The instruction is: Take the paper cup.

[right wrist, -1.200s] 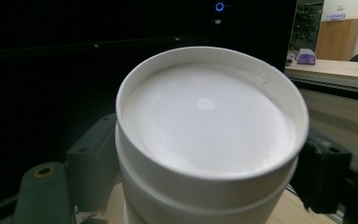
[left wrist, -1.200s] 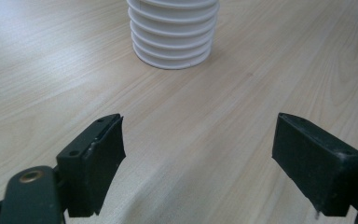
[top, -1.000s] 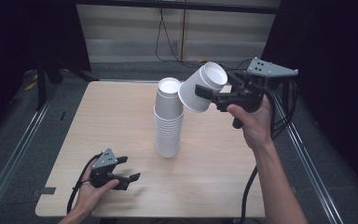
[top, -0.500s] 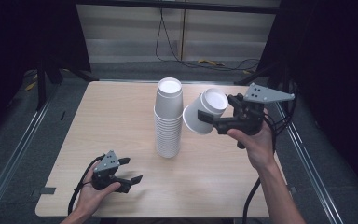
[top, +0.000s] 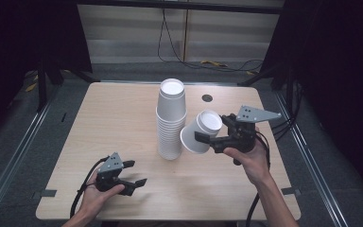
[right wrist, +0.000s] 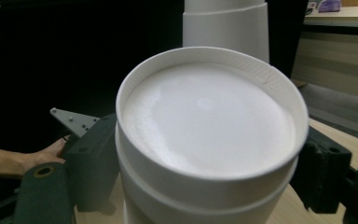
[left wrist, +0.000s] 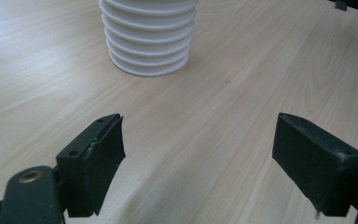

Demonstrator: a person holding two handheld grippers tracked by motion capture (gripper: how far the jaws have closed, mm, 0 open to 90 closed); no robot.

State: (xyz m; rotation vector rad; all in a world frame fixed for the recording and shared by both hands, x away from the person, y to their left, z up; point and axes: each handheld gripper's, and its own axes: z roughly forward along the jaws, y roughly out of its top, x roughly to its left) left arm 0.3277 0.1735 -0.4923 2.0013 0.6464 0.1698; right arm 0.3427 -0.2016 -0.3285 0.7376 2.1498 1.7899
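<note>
The right hand-held gripper (top: 207,138) is clamped on a tilted white cup (top: 199,131), right of the frame's middle, just beside the tall cup stack (top: 171,120). The left hand-held gripper (top: 133,173) rests wide apart, lower left on the tabletop (top: 108,118).

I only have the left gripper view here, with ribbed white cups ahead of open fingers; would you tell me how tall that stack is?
Observer: The stack of cups is tall, many nested upside down, standing on the table.
Operator: Thank you. What is the right gripper doing?
Observer: The right gripper is shut on cups, held tilted above the table beside the stack.
Operator: One cup?
Observer: The right gripper view shows at least two nested.
</note>
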